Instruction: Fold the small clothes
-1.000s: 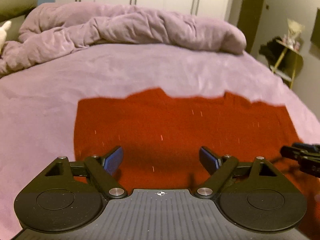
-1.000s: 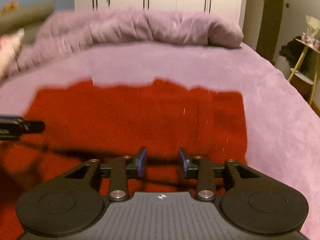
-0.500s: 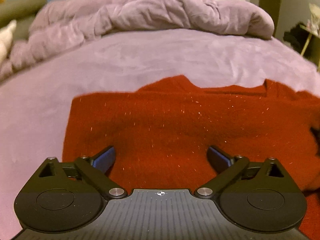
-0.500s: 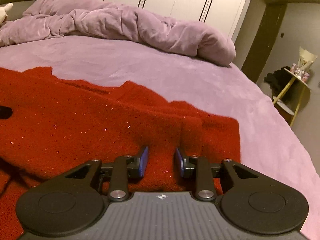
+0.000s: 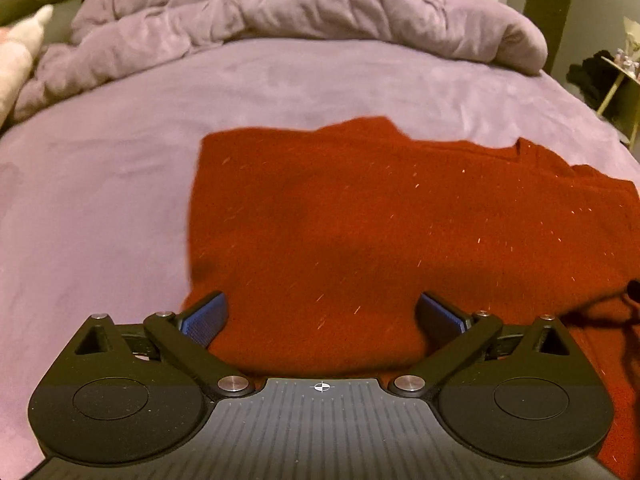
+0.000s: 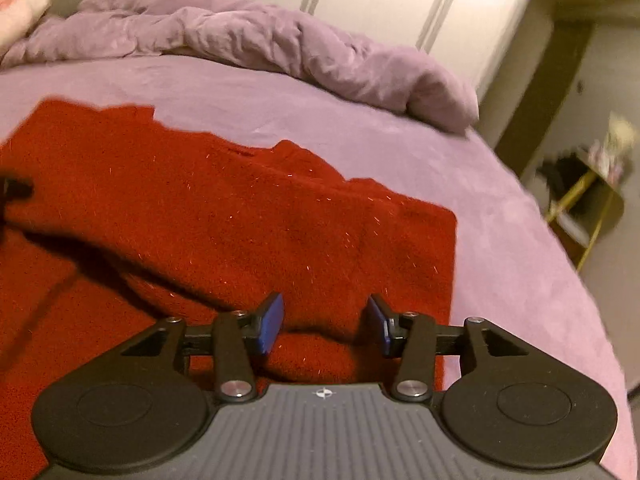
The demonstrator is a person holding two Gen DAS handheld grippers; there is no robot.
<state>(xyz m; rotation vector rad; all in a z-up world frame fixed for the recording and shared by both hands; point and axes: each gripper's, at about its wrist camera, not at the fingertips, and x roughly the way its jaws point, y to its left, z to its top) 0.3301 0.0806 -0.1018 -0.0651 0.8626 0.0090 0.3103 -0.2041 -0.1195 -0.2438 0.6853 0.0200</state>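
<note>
While both wrist cameras faced the same bed (image 5: 120,184), each recorded a different side of it. Item: red garment (image 5: 400,232), knitted with glinting flecks, spread on the purple bedcover; the left view held its left edge and far-left corner, the right view its right edge (image 6: 450,264) and a fold ridge across the near cloth. Item: left gripper (image 5: 322,314), spread to its widest, blue pads (image 5: 204,316) clear of the fabric, nothing clasped, poised over the garment's near-left corner. Item: right gripper (image 6: 326,322), jaws parting, a hump of red cloth between them, pads not pressing it. Item: rumpled purple duvet (image 5: 320,12) along the far side. Item: white wardrobe doors (image 6: 380,8), plainest from the right. Item: yellow-legged side table (image 6: 588,200), blurred there. Item: pale pillow (image 5: 20,56) at far left.
</note>
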